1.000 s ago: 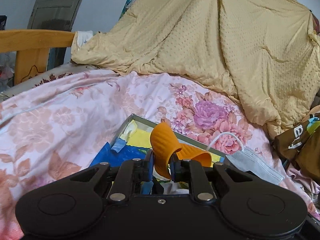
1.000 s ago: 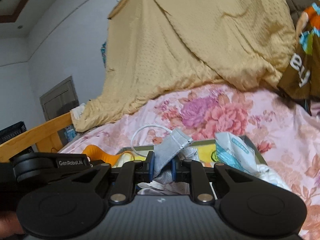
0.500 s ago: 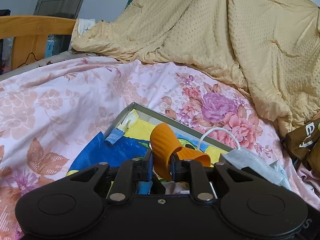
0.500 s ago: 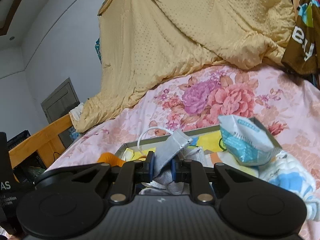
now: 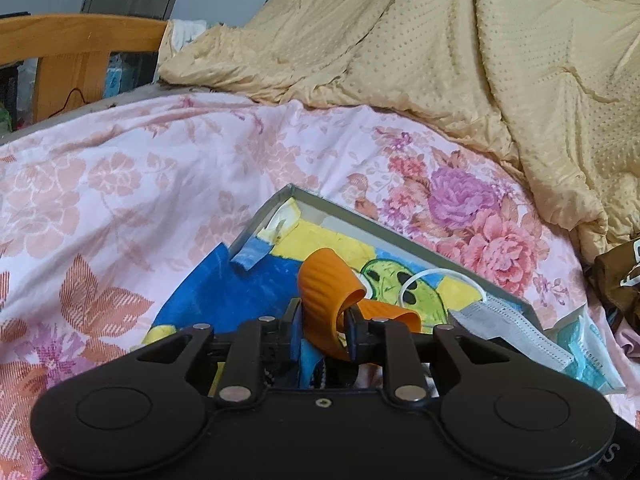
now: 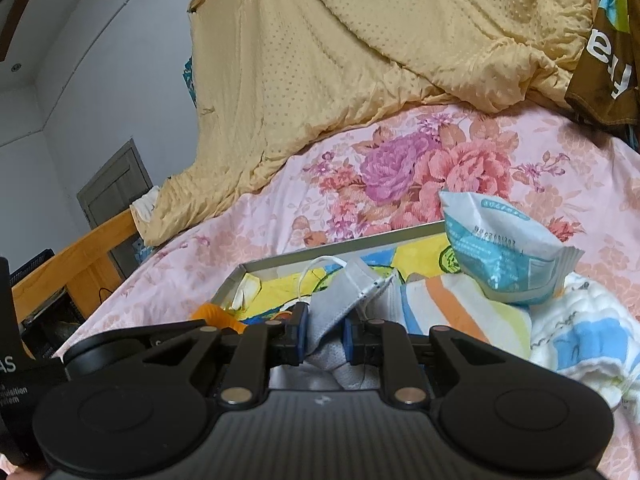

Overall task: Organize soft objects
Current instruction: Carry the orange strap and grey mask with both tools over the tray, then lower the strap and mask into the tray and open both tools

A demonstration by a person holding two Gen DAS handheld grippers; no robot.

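My left gripper [image 5: 323,330] is shut on a ribbed orange silicone piece [image 5: 326,295] and holds it over a shallow grey-rimmed tray [image 5: 348,213] with a blue, yellow and green cartoon print. My right gripper [image 6: 325,334] is shut on a grey face mask [image 6: 344,294] with a white ear loop, over the same tray [image 6: 340,249]. The mask also shows at the right of the left wrist view [image 5: 508,330]. A teal and white wipe packet [image 6: 496,252] lies on folded striped cloths [image 6: 460,308] in the tray.
The tray rests on a pink floral bedspread [image 5: 140,184]. A heaped tan quilt [image 5: 440,52] fills the back. A wooden bed frame [image 5: 76,44] stands at the far left. A brown printed bag [image 6: 604,64] lies at the right edge.
Both grippers have lowered and tilted down toward the tray, still holding their objects. More of the tray's inside, the packet and the cloths have come into view.
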